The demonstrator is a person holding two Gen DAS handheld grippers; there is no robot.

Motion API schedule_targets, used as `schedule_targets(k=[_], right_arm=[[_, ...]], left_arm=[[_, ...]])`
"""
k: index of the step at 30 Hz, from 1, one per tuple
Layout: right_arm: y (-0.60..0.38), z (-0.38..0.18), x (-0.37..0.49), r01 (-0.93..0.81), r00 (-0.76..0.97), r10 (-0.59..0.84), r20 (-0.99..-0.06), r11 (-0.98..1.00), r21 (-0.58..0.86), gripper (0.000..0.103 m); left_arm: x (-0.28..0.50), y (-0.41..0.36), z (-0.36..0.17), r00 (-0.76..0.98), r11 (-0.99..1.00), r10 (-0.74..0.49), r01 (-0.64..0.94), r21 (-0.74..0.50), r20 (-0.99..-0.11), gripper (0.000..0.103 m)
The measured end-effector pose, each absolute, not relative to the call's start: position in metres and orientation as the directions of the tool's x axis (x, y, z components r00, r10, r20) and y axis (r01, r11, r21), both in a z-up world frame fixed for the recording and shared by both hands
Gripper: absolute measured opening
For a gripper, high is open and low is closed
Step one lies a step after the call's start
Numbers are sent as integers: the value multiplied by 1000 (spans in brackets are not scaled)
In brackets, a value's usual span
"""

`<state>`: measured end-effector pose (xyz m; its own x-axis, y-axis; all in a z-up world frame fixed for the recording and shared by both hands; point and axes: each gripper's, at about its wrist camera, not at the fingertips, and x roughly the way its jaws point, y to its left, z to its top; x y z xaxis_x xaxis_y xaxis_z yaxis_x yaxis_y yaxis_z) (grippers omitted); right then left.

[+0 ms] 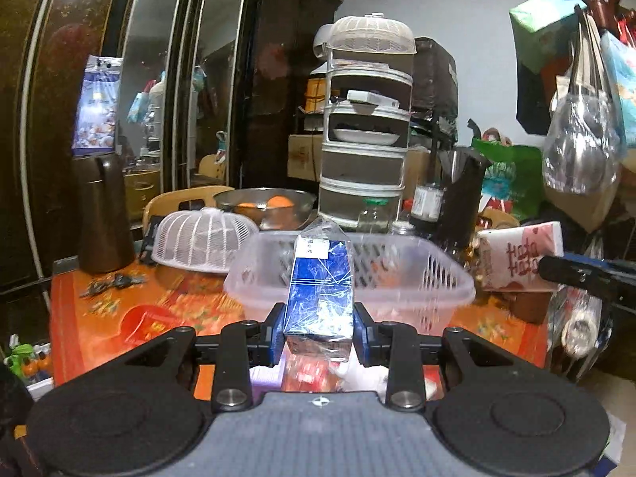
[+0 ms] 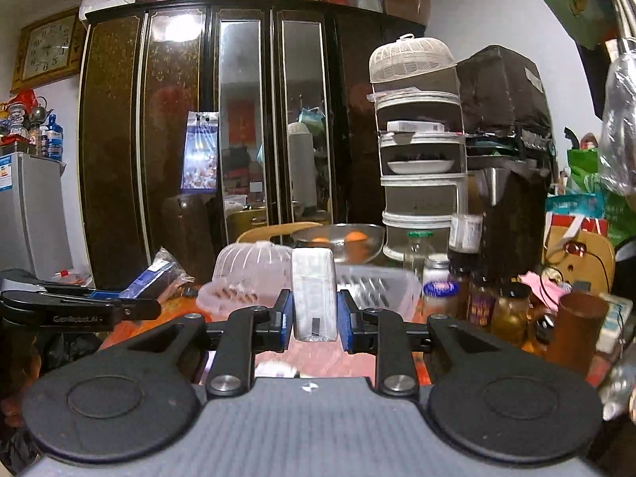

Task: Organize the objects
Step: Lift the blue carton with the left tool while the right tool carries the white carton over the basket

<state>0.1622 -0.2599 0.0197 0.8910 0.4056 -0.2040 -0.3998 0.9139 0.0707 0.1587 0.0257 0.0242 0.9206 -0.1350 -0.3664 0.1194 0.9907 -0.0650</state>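
The left hand-held gripper (image 1: 319, 328) is clamped on a blue box in clear wrap (image 1: 320, 294), held upright above the near edge of the surface (image 1: 99, 310), just in front of the clear slotted basket (image 1: 445, 278). The right hand-held gripper (image 2: 315, 320) is clamped on a white packet (image 2: 314, 294), also raised and facing the same basket (image 2: 381, 286). The basket looks largely empty, though its floor is only partly visible, so I judge the sorting to be at an early stage: both items are picked up but neither is placed. Jars, bottles and a pink-lettered pack (image 1: 516, 258) crowd the right edge, possibly awaiting sorting
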Motion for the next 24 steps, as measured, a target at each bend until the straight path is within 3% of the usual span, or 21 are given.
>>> schedule_targets(k=[15, 24], right_arm=[[-238, 23, 263, -370, 862, 383, -332, 923, 105, 26], [-218, 3, 337, -342, 772, 340, -538, 935, 100, 27]], left_arm=[[270, 13, 32, 860, 986, -167, 147, -78, -483, 38], [349, 11, 5, 736, 989, -150, 114, -98, -660, 38]])
